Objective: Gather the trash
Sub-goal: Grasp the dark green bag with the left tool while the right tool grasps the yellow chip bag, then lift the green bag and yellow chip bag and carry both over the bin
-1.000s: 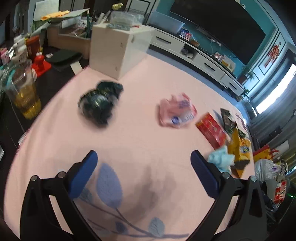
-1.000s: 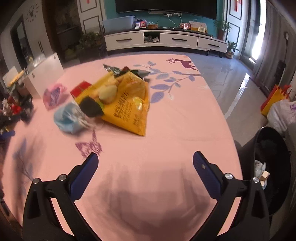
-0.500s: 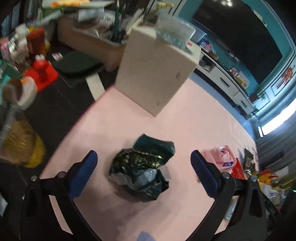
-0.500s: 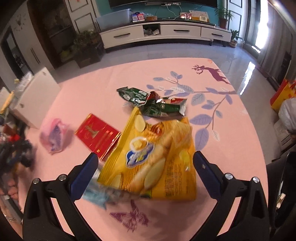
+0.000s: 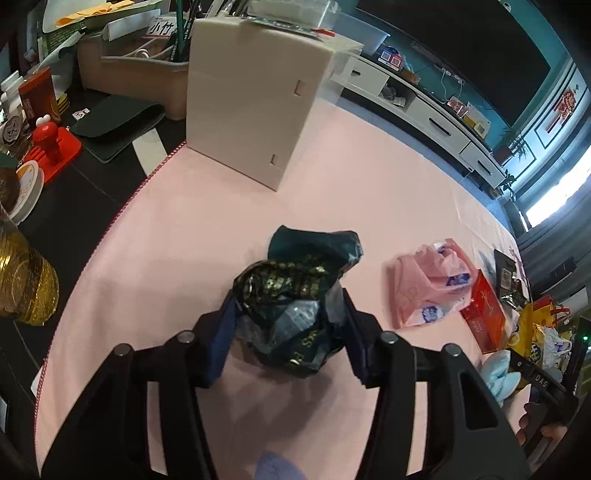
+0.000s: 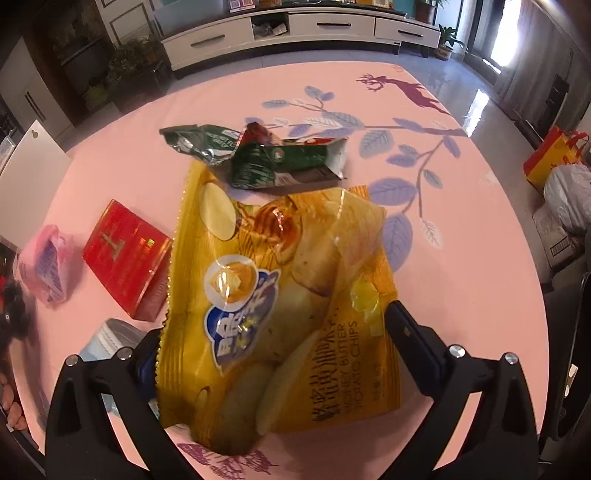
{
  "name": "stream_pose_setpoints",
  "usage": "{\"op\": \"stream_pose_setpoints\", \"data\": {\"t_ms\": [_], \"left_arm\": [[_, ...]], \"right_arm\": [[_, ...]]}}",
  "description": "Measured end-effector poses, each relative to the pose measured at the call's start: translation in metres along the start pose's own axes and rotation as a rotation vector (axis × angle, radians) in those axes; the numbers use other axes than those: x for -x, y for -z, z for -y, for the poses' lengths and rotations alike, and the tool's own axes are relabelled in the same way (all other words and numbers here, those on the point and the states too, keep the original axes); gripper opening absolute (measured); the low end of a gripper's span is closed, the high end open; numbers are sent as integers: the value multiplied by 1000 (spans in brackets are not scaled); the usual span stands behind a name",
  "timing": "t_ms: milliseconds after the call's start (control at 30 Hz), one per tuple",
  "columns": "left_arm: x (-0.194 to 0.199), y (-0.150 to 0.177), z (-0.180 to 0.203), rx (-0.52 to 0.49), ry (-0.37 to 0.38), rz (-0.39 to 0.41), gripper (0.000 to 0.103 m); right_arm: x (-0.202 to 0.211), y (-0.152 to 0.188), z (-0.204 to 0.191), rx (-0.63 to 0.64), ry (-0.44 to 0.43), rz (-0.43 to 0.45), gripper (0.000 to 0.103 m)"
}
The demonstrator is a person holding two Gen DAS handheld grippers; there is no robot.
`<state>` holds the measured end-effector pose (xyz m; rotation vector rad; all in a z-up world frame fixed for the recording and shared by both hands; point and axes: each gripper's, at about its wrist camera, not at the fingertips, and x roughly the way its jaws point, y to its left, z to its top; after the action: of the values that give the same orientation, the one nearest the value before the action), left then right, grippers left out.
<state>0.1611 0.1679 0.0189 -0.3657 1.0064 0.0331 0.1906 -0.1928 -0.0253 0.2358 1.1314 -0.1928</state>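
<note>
Crumpled dark wrapper (image 5: 291,314) mid-tablecloth (image 5: 369,192)

A long white cabinet (image 6: 295,33) with dark drawer handles is standing against a teal wall (image 5: 557,83), under a big dark screen (image 5: 461,40). Daylight is pouring through a window (image 6: 508,26) and glaring off the glossy grey floor (image 6: 476,99). Potted plants (image 6: 448,37) are sitting beside the cabinet. A pink cloth printed with leaves and a deer is covering the bench (image 6: 480,258).
</note>
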Motion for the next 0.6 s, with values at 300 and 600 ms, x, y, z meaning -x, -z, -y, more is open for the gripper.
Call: {"op": "stream_pose_setpoints", "data": {"t_ms": [300,600], "left_arm": [[37,19,30,-31,65,16,51],[81,55,81,-102,190,48,53]], "right_arm": [[20,20,25,-17,-53,56,77],[60,46,47,8,-98,128,49]]}}
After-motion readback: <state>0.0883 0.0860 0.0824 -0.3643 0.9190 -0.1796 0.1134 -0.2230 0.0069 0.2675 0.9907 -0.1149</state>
